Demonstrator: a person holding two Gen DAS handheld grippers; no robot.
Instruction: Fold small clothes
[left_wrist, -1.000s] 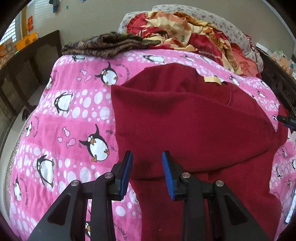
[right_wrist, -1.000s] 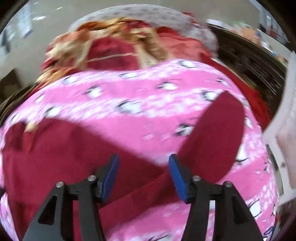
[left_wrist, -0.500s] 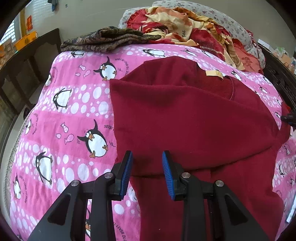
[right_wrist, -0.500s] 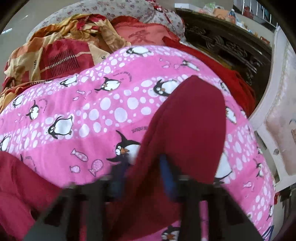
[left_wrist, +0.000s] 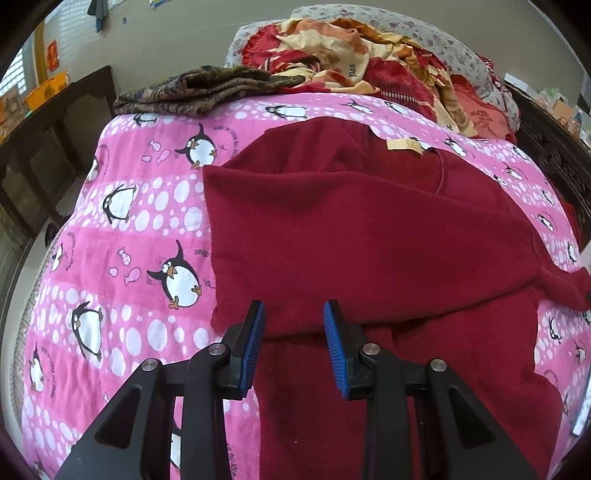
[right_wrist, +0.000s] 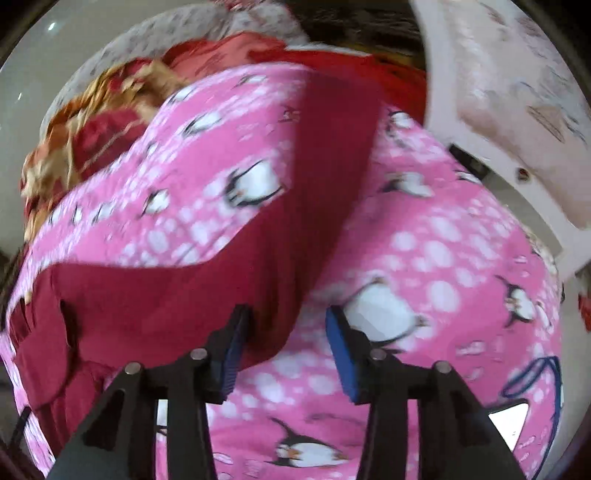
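I see both my left claw (left_wrist: 294, 343) and right claw (right_wrist: 284, 345) wide apart, empty, over the dark red fleece garment (left_wrist: 369, 236) with its unreadable tan label (left_wrist: 404, 144).

The left wrist view looks from low over the near edge of the bed, forward along the left claw (left_wrist: 294, 347) toward the far wall, with the red garment (left_wrist: 369, 236) close below and filling its middle. The right wrist view is blurred; it looks forward along the right claw (right_wrist: 288, 354), tilted, close over the pink penguin blanket (right_wrist: 443, 258). Both views share the garment, the blanket (left_wrist: 129, 229) and the heap of bedding (left_wrist: 369, 51) at the far end.
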